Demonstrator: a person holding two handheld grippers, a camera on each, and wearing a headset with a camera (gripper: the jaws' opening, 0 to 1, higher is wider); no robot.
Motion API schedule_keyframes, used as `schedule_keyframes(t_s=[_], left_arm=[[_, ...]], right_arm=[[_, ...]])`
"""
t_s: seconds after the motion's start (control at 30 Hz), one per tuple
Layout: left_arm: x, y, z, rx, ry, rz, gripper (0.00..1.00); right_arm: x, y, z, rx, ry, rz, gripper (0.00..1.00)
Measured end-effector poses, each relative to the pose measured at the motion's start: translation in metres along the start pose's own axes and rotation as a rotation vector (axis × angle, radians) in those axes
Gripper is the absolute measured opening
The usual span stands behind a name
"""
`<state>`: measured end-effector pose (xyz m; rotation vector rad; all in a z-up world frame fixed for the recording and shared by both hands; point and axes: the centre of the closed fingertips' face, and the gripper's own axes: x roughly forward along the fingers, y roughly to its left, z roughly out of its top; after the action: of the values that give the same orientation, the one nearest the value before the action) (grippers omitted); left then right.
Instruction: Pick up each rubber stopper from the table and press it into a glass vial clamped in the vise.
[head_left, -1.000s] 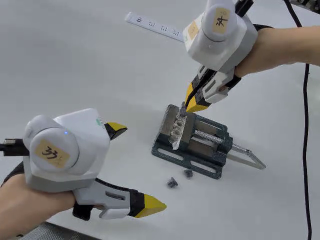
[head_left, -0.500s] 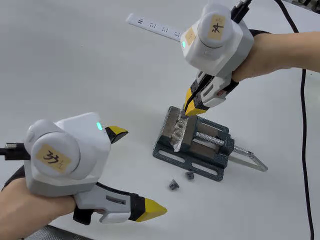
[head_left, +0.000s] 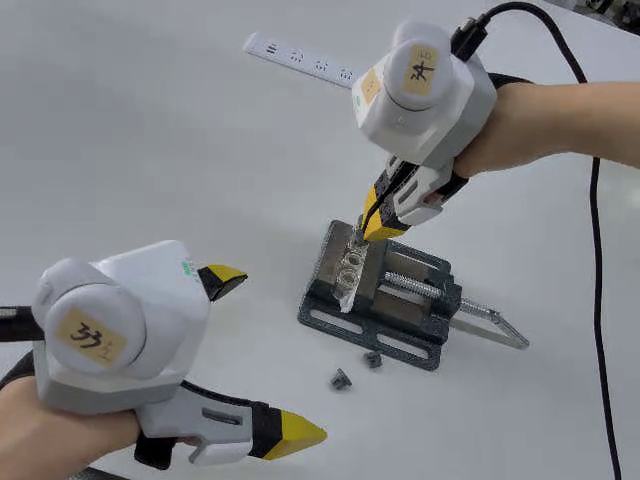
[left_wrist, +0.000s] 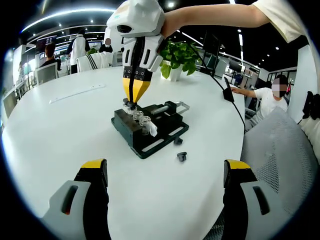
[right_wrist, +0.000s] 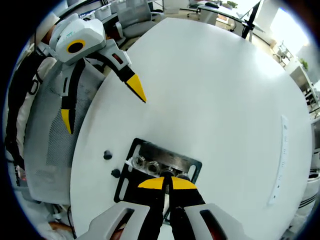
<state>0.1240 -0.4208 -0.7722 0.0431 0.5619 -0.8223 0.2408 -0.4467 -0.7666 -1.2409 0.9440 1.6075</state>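
A dark vise (head_left: 405, 305) on the white table clamps a row of glass vials (head_left: 349, 270). My right gripper (head_left: 364, 233) points down at the far end of that row. It is shut on a small grey rubber stopper (right_wrist: 166, 174), which is right over the end vial. Two more stoppers (head_left: 341, 379) (head_left: 373, 358) lie on the table just in front of the vise. My left gripper (head_left: 264, 356) hovers open and holds nothing at the near left, well clear of the vise (left_wrist: 150, 127). The right gripper view has the vials (right_wrist: 142, 163) left of its tips.
A white power strip (head_left: 300, 58) lies at the back of the table. A black cable (head_left: 598, 300) runs down the right side. The vise handle (head_left: 492, 322) sticks out to the right. A potted plant (left_wrist: 180, 55) and seated people are beyond the table.
The right gripper has sunk slightly toward the end vial with the stopper in it. The left gripper stays open at the near left. The head camera has shifted a little.
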Motion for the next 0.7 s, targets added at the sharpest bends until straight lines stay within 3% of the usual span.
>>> schedule_keyframes(t_s=[0.5, 0.53, 0.7], left_arm=[[0.0017, 0.0008, -0.001, -0.017, 0.003, -0.001, 0.96], [0.0022, 0.001, -0.0012, -0.018, 0.002, -0.001, 0.96], [0.0032, 0.0004, -0.002, -0.017, 0.005, -0.004, 0.96]], right_arm=[[0.0013, -0.0002, 0.0009, 0.028, 0.029, -0.019, 0.0], [0.0014, -0.0011, 0.0009, 0.059, 0.04, -0.023, 0.0], [0.0025, -0.0002, 0.002, 0.069, 0.075, -0.021, 0.0]])
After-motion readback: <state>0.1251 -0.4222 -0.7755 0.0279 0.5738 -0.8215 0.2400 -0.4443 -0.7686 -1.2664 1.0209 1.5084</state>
